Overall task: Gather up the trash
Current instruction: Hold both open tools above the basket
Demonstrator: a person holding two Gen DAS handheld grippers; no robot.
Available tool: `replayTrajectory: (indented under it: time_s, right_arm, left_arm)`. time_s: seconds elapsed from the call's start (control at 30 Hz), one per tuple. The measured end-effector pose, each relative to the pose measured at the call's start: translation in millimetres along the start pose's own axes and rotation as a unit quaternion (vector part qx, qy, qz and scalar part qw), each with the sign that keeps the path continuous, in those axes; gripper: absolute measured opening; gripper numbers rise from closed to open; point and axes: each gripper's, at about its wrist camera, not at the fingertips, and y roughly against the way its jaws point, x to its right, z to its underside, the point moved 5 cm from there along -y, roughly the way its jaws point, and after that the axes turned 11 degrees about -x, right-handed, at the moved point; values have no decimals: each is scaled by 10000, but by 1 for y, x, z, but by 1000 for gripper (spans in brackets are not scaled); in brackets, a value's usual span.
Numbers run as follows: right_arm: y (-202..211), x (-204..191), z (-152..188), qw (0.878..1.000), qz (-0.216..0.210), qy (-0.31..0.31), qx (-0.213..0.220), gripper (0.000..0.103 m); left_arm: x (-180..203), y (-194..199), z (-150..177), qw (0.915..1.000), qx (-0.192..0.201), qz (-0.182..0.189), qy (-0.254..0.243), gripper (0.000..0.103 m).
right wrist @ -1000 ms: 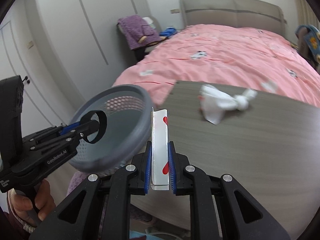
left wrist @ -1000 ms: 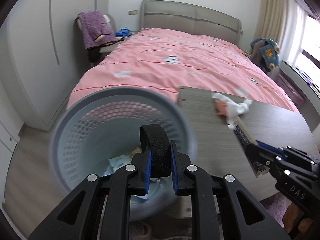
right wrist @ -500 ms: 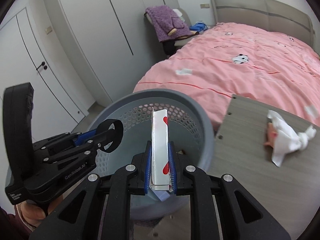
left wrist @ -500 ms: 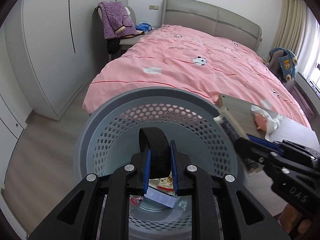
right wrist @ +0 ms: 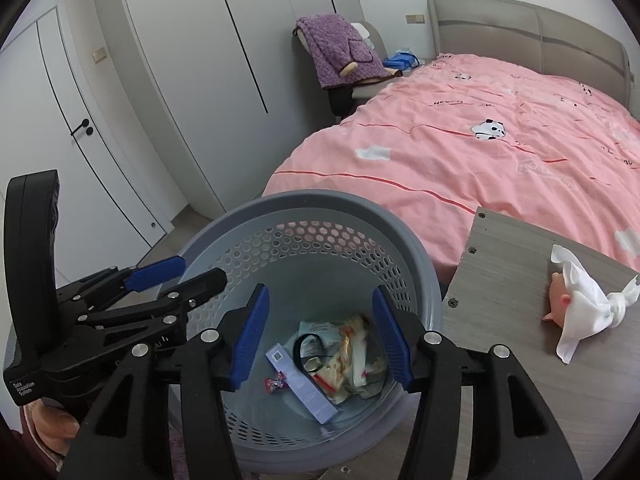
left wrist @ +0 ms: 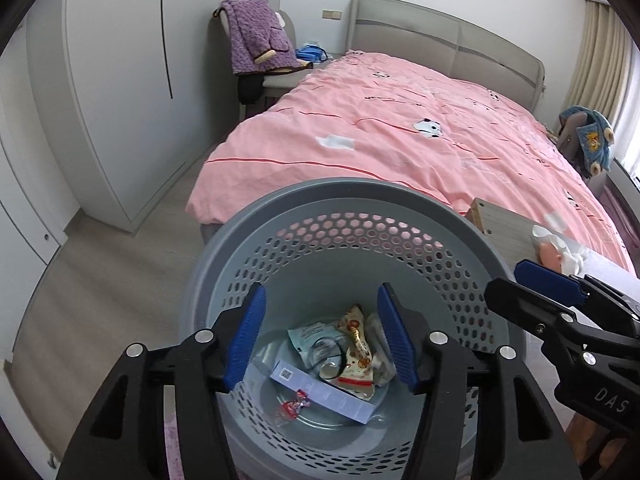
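While both claws hang over the bin (right wrist: pixel 424 264) | L gripper (left wrist: pixel 322 334) & R gripper (right wrist: pixel 320 334) jaws opening, nothing between | trash (right wrist: pixel 340 360) in bin | step: drop | next, I reckon: wad (right wrist: pixel 580 304) on table (right wrist: pixel 500 272), reach right.

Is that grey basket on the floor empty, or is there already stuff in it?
Not empty. The grey basket holds litter on its bottom: a long pale box, crumpled wrappers and a small red candy wrapper. Most of it remains unfilled.
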Motion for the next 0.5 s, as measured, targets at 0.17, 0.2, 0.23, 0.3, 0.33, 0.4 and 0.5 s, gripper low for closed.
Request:
replayTrajectory:
  time_s: [0.17, 0.2, 0.23, 0.3, 0.33, 0.4, 0.5]
  right_arm:
    - [1, -2, 2, 10000, 58, 34, -12, 54]
    - [1, -2, 3, 10000, 61, 35, -11, 54]
    - [1, -3, 3, 10000, 72, 37, -14, 54]
    - [1, -3, 4, 9999, 110, 36, -17, 55]
    - [2, -2, 5, 9999, 143, 29, -10, 58]
    - [3, -1, 8, 9998, 201, 29, 6, 64]
    - [5, 0, 12, 9997, 232, 17, -7, 69]
  left_arm:
    - [-3, 6, 3, 9998, 90, -165, 73, 64]
    - [-4, 8, 4, 9998, 102, -181, 75, 65]
    - [-4, 9, 4, 9997, 113, -212, 77, 67]
    - [-5, 13, 5, 9995, 152, -263, 94, 70]
    - [-6, 15, 5, 9994, 175, -284, 112, 71]
    - [-8, 18, 7, 9992, 207, -308, 161, 75]
    - [-11, 22, 9, 9989, 235, -341, 239, 76]
